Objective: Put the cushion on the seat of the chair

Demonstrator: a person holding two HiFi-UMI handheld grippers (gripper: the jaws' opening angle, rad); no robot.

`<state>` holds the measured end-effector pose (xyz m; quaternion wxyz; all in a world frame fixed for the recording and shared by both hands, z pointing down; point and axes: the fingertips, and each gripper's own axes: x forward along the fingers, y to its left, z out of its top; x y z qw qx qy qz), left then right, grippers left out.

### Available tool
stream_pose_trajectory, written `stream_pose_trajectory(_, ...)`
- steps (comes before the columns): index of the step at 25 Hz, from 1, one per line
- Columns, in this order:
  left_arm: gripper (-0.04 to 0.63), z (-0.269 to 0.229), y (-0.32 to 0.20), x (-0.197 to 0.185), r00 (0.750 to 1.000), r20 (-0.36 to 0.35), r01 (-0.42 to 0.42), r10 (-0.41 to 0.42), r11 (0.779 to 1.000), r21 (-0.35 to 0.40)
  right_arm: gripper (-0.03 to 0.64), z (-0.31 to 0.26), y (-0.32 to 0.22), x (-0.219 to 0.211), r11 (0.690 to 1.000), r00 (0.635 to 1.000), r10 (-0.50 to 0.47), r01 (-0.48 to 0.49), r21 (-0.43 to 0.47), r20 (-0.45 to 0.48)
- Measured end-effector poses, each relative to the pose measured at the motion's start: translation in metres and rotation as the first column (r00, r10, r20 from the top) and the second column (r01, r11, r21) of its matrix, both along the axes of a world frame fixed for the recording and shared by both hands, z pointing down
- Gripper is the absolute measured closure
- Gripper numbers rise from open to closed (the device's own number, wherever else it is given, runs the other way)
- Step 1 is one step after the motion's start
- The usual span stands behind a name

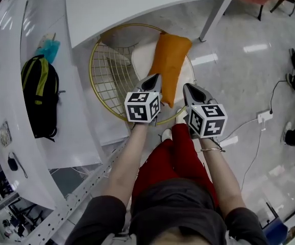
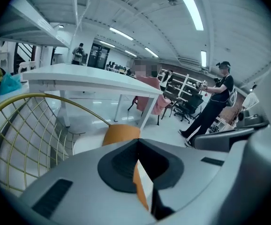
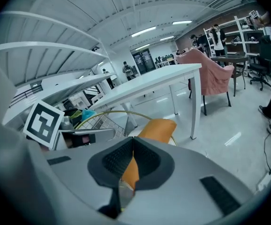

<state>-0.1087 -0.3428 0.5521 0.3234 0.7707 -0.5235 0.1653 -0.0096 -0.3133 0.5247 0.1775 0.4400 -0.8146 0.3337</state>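
The left gripper (image 2: 138,140) has its jaws closed, tips meeting. Orange from the cushion (image 1: 169,65) shows through the hollow behind the tips. The right gripper (image 3: 133,138) is the same, with its jaws together and orange visible in the gap behind them. Whether either one pinches any fabric cannot be told.

In the head view the two grippers hang side by side over the near rim of the chair (image 1: 99,80), each pointing forward and down. The near end of the cushion lies between their tips. The left tip is at the cushion's left edge and the right tip is just beside its right edge.

The cushion is in the chair, over the right part of the white seat (image 1: 143,60). It runs from the near rim to the far rim, and its far end is close to the edge of the table (image 1: 137,4). The chair's gold wire back curves round the left side of the seat.

The table stands over the far side of the chair, with one leg (image 1: 214,19) down on the floor just right of the cushion. A black backpack (image 1: 40,93) rests on the curved white counter (image 1: 15,152) well left of the chair.
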Motion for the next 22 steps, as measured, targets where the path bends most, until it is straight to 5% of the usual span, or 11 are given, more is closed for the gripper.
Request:
stream_pose_trajectory(10, 0.586, -0.059, 0.03, -0.007, 0.988, -0.154, -0.013, 0.03, 0.994, 0.109, 0.598, -0.048, 0.026, -0.011, 0.997, 0.998, -0.009, 0.004, 0.083, 0.06)
stream_pose_trajectory(22, 0.586, -0.128, 0.07, -0.015, 0.986, -0.16, -0.01, 0.049, 0.973, 0.231, 0.598, -0.12, 0.052, -0.017, 0.976, 0.992, -0.013, -0.015, 0.218, 0.127)
